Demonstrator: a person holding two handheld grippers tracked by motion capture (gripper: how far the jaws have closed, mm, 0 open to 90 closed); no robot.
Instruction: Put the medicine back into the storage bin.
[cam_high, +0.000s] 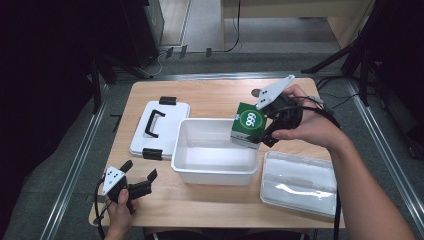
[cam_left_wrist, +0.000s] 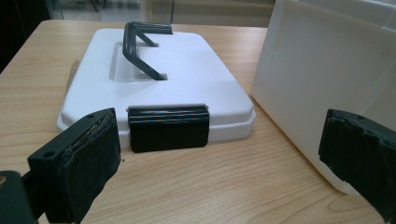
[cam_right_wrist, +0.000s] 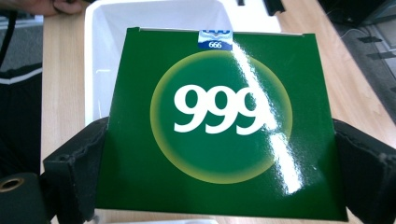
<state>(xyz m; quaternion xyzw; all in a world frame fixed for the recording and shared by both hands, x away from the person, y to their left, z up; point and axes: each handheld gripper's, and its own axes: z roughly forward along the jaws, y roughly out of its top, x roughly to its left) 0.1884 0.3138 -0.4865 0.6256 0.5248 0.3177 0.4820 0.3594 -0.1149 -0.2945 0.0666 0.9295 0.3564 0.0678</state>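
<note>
A green box marked "999" (cam_high: 248, 123) hangs over the right end of a white plastic bin (cam_high: 186, 150), with my right gripper (cam_high: 267, 131) shut on it. In the right gripper view the green box (cam_right_wrist: 219, 126) sits clamped between both black pads, the white bin (cam_right_wrist: 100, 60) behind it. My left gripper (cam_high: 139, 174) stands open near the table's front left corner, nothing between its fingers. In the left gripper view its open gripper (cam_left_wrist: 224, 158) faces a white lid (cam_left_wrist: 159, 79) with a black handle and clasp, the bin wall (cam_left_wrist: 303, 88) at the right.
The white lid (cam_high: 160, 127) with black handle lies left of the bin. A clear plastic tray (cam_high: 299, 182) lies at the front right of the wooden table (cam_high: 210, 95). Metal floor rails run along both sides of the table.
</note>
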